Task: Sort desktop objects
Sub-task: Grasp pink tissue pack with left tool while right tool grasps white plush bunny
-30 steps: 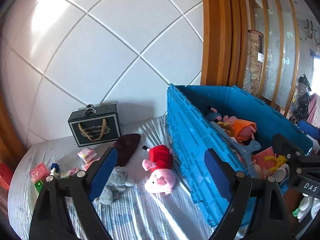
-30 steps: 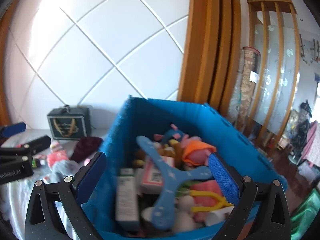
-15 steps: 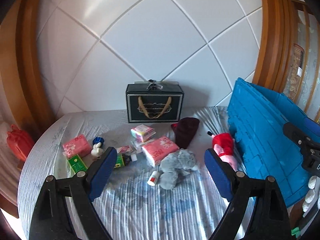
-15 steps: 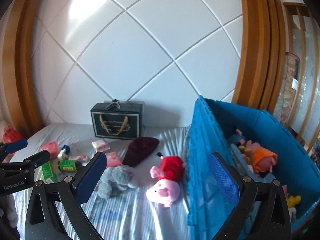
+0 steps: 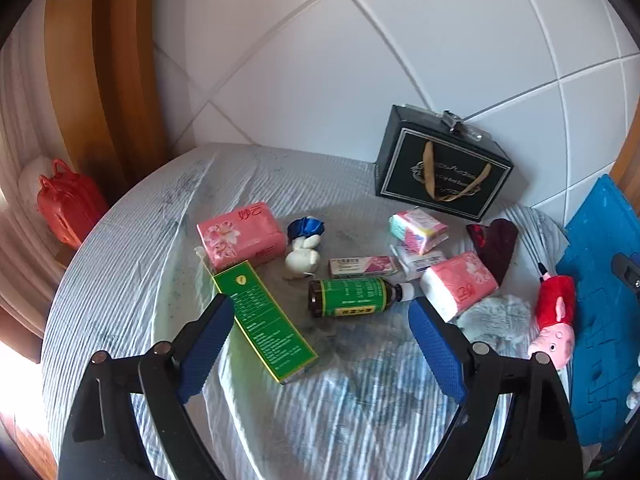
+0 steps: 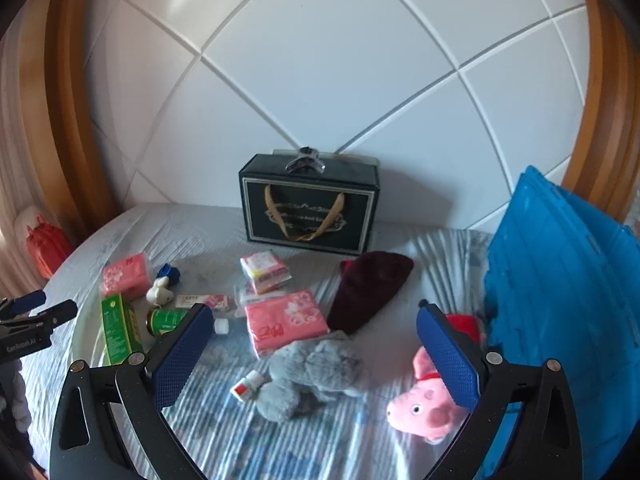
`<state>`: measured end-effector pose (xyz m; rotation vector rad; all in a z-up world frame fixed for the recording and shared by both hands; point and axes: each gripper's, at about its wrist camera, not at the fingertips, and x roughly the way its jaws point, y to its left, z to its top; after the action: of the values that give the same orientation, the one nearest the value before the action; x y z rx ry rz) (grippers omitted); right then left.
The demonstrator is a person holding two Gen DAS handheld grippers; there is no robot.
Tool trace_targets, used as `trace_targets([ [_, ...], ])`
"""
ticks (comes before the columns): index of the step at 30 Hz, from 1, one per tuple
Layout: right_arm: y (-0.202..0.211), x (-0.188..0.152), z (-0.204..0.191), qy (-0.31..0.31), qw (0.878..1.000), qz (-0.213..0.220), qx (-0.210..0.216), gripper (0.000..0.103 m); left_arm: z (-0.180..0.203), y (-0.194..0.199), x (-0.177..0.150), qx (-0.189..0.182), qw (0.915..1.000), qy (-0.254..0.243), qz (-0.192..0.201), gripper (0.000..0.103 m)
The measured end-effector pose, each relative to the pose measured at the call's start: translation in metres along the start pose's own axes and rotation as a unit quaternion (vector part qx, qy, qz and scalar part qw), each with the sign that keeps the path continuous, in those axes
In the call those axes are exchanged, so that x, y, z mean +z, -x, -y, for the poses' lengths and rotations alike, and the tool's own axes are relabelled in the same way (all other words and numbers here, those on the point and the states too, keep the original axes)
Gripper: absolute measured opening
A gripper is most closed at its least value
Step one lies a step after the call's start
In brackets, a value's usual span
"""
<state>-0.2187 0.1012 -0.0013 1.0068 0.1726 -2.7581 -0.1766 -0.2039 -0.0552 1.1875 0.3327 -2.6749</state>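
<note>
1. Blue-padded and spread wide, my left gripper (image 5: 320,344) hangs over the striped cloth (image 5: 360,420) with nothing between its fingers; the green box (image 5: 264,324) lies flat just beside its left pad and the brown bottle with a green label (image 5: 348,297) lies on its side ahead of the gap.
2. My right gripper (image 6: 316,356) also stands apart and empty; the grey soft toy (image 6: 312,372) lies in the gap ahead of it, the pink pig toy (image 6: 424,408) sits partly behind the right pad, and a small white tube (image 6: 247,385) rests just beside the grey toy.
3. Further back on the cloth I see two pink tissue packs, one at the left (image 5: 240,236) and one at the right (image 5: 460,284); between them lie a small white figure with a blue top (image 5: 303,254), a flat pink-and-white carton (image 5: 362,267) and a pastel packet (image 5: 418,230).
4. I see a dark red pouch (image 6: 372,290) lying between the right tissue pack and the blue crate (image 6: 560,300); the crate stands at the right edge of the table, close to the pig toy.
5. I see a black gift bag with gold handles (image 6: 308,204) standing upright against the white tiled wall (image 6: 320,60); a red bag (image 5: 68,204) sits off the table at far left.
</note>
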Motion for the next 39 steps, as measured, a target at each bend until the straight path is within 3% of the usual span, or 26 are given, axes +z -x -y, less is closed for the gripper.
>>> trace_targets([
  [4,-0.057,0.006,-0.030,0.014,0.999,-0.044,0.027,0.103,-0.046,-0.044,0.015,0.004,0.9993,-0.001,-0.037,0.089],
  [8,-0.103,0.012,-0.069,0.027,0.995,-0.078,0.049,0.103,-0.080,-0.088,0.030,0.022,0.9970,-0.035,-0.066,0.089],
  [11,-0.138,0.015,-0.110,0.038,0.991,-0.105,0.068,0.103,-0.100,-0.124,0.041,0.015,0.9945,-0.053,-0.088,0.089],
  [20,-0.232,0.004,-0.206,0.040,0.977,-0.189,0.086,0.103,-0.100,-0.215,0.058,-0.020,0.9769,-0.152,-0.149,0.089],
  [22,-0.246,0.001,-0.219,0.044,0.975,-0.200,0.081,0.103,-0.095,-0.230,0.058,-0.011,0.9734,-0.168,-0.155,0.089],
  [24,-0.259,-0.002,-0.230,0.047,0.973,-0.214,0.079,0.101,-0.092,-0.239,0.062,0.008,0.9717,-0.182,-0.151,0.091],
  [27,-0.275,-0.005,-0.241,0.055,0.969,-0.230,0.073,0.081,-0.092,-0.252,0.070,0.013,0.9737,-0.176,-0.145,0.101],
  [38,-0.308,-0.017,-0.265,0.061,0.958,-0.263,0.098,0.081,-0.115,-0.258,0.074,0.021,0.9784,-0.154,-0.136,0.103],
  [39,-0.312,-0.019,-0.267,0.061,0.957,-0.265,0.099,0.077,-0.114,-0.260,0.076,0.022,0.9776,-0.156,-0.139,0.103],
])
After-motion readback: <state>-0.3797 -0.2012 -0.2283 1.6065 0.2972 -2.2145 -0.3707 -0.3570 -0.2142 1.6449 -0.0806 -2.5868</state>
